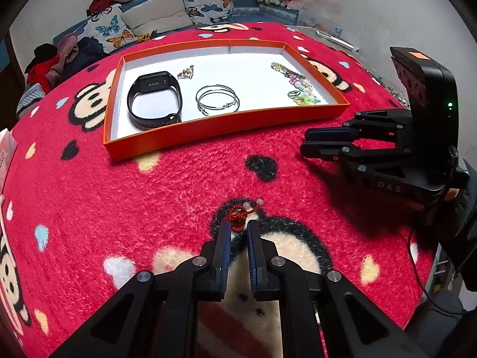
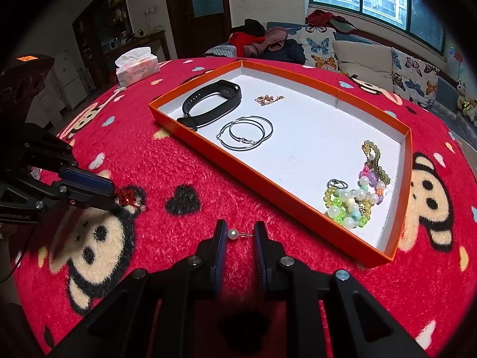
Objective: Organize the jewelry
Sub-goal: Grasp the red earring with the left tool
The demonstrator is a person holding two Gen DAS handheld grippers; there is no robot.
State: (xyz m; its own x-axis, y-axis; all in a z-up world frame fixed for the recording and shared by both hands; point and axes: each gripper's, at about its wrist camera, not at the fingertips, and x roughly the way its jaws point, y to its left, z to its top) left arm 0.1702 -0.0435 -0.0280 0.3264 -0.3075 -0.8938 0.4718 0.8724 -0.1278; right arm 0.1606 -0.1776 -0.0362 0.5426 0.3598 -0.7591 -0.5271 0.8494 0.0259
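My left gripper point(image 1: 238, 223) is shut on a red braided cord point(image 1: 238, 214) with two pale beads, low over the red plush cloth. From the right wrist view the same cord point(image 2: 128, 197) hangs at the left gripper point(image 2: 111, 195) tips. My right gripper point(image 2: 240, 227) pinches a pearl stud earring point(image 2: 233, 234), the pearl against its left pad and the pin reaching the right pad. An orange tray point(image 1: 226, 125) point(image 2: 268, 185) lies beyond both, holding a black watch band point(image 1: 155, 101), silver hoop earrings point(image 1: 217, 100), a gold chain point(image 1: 185, 72) and bead bracelets point(image 1: 301, 86).
The right gripper point(image 1: 305, 141) hovers to the right of the tray's near corner. A tissue pack point(image 2: 137, 65) and a cotton swab point(image 2: 114, 94) lie at the far left of the table. A sofa with butterfly cushions point(image 1: 205, 0) stands behind the table.
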